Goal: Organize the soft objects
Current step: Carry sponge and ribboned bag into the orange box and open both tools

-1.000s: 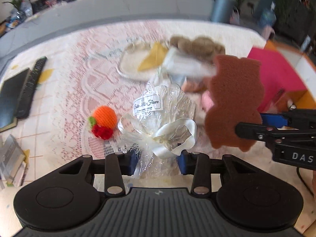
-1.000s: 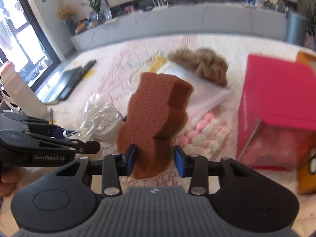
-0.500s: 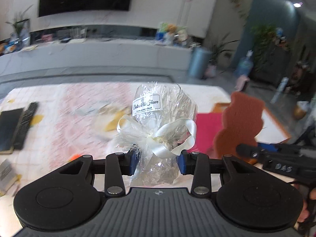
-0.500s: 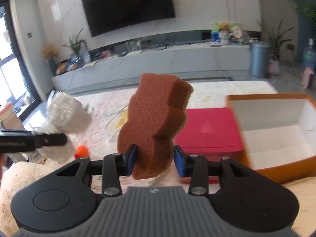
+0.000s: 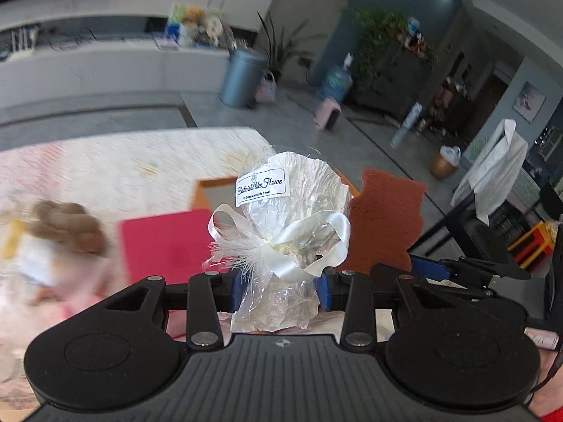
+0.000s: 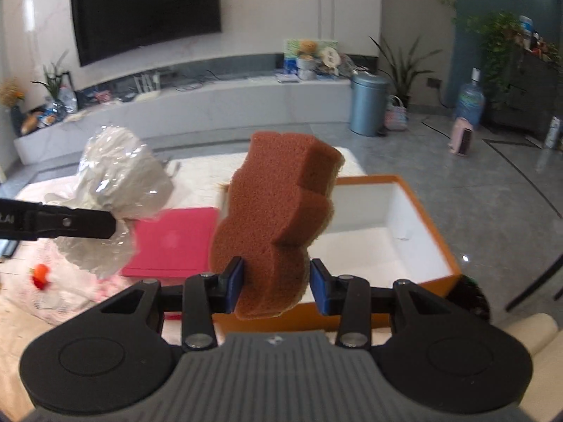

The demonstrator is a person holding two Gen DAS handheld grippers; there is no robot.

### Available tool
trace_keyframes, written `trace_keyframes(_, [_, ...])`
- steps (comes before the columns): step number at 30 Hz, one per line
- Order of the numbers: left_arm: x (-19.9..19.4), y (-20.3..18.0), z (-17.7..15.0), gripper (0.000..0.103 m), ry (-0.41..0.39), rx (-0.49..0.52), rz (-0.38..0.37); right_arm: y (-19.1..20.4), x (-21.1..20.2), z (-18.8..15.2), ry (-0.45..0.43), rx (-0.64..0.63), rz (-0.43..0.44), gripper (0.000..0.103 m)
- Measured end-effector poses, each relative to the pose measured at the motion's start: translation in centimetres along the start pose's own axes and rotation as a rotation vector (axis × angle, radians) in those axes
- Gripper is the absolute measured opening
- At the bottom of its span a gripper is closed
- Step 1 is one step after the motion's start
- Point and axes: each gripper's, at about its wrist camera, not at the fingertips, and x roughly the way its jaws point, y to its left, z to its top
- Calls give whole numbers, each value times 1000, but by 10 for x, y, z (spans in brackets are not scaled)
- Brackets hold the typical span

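Observation:
My left gripper (image 5: pixel 279 286) is shut on a cellophane-wrapped gift bundle (image 5: pixel 285 225) with a white ribbon bow and a label, held up in the air. In the right wrist view the same bundle (image 6: pixel 116 204) hangs at the left, pinched by the left gripper's fingers (image 6: pixel 88 225). My right gripper (image 6: pixel 276 286) is shut on a brown bear-shaped sponge (image 6: pixel 278 225), held upright above the near side of an open orange box (image 6: pixel 427 211) with a white inside. The sponge (image 5: pixel 385 221) also shows to the right of the bundle in the left wrist view.
A pink box (image 6: pixel 172 242) lies left of the orange box on the lace-covered table (image 5: pixel 105 165). A brown fluffy toy (image 5: pixel 67 225) and a small orange knitted toy (image 6: pixel 40 274) lie farther left. A black chair (image 5: pixel 468 225) stands off the table's right side.
Both grippers rose and swung to the right with their loads. The orange box came into the right wrist view and now sits right under the sponge; the table's left clutter slid away.

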Motion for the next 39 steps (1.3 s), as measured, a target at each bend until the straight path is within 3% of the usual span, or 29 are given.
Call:
trace_keyframes(4, [48,-19,14,45,46,-9,-18,-33,23,7,49,-8,-30,40])
trace_keyframes(10, [101,-28,21,45,148,-17,43,-65,77,11,188,-22,-12,41])
trace_keyframes(13, [120,-31,19,45,187,-7,63,-78,97,20,214,-12,12,41])
trace_keyframes(18, [132,-39,18,45,224,-26,82,-84,124,28,280,-62,21,40])
trace_keyframes(29, [163,-42,13,46,329,-12,123,-95,183,20,473,-10,145,40])
trace_keyframes(34, [173,-34,11,47,374,-4,192,-96,193,18,537,10,184,39])
trace_keyframes(39, [174,-28,10,55,374,8,221,-89,202,22,555,-32,159,40])
